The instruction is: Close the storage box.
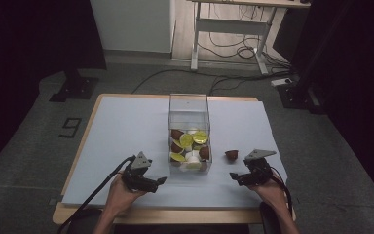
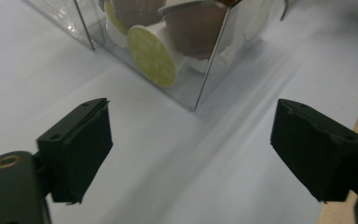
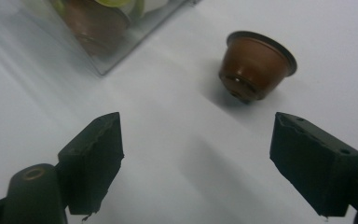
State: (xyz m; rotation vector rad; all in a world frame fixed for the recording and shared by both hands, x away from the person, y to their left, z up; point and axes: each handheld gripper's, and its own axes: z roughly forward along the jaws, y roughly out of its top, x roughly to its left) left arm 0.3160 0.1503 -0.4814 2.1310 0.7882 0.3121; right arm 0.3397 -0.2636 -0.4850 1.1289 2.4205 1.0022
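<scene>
Brown coffee capsule (image 3: 256, 65) lying alone on the pale sheet over the table (image 1: 126, 126), just right of the clear plastic box (image 1: 189, 105) holding green-lidded and brown capsules. A small truncated cone with a flared rim, it looks light, thin-walled and smooth, so likely to skid or dent; best pinched gently across its tapered side wall below the rim. Right hand-held gripper (image 3: 196, 163) is near it, jaws apart and empty. Left hand-held gripper (image 2: 191, 154), likewise apart, faces the box corner.
</scene>
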